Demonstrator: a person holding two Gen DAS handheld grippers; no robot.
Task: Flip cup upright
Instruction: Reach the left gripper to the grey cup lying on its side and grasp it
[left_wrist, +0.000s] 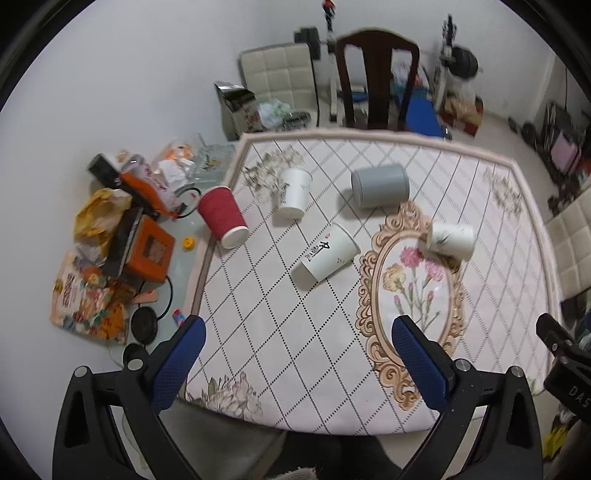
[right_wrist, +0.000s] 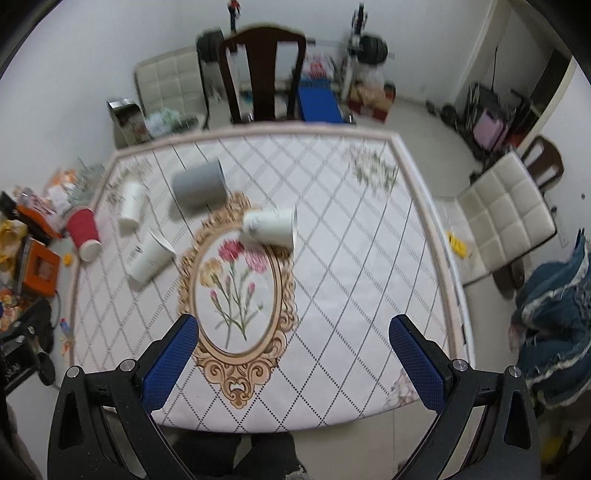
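Several cups lie on their sides on the patterned table (left_wrist: 424, 398): a red ribbed cup (left_wrist: 221, 215) at the left edge, a white cup (left_wrist: 294, 192), a white cup with black lettering (left_wrist: 327, 255), a grey cup (left_wrist: 380, 184) and a white flower-print cup (left_wrist: 451, 239). In the right wrist view they show as red cup (right_wrist: 83, 233), white cup (right_wrist: 132, 205), lettered cup (right_wrist: 149, 256), grey cup (right_wrist: 200, 184), flower-print cup (right_wrist: 271, 225). My left gripper (left_wrist: 297, 363) is open and empty above the near table edge. My right gripper (right_wrist: 294, 363) is open and empty, too.
Clutter of bags, an orange box (left_wrist: 147, 251) and cables lies on the floor left of the table. A dark wooden chair (left_wrist: 376, 74) stands behind it, a padded cream chair (right_wrist: 506, 218) at the right. Exercise gear stands by the far wall.
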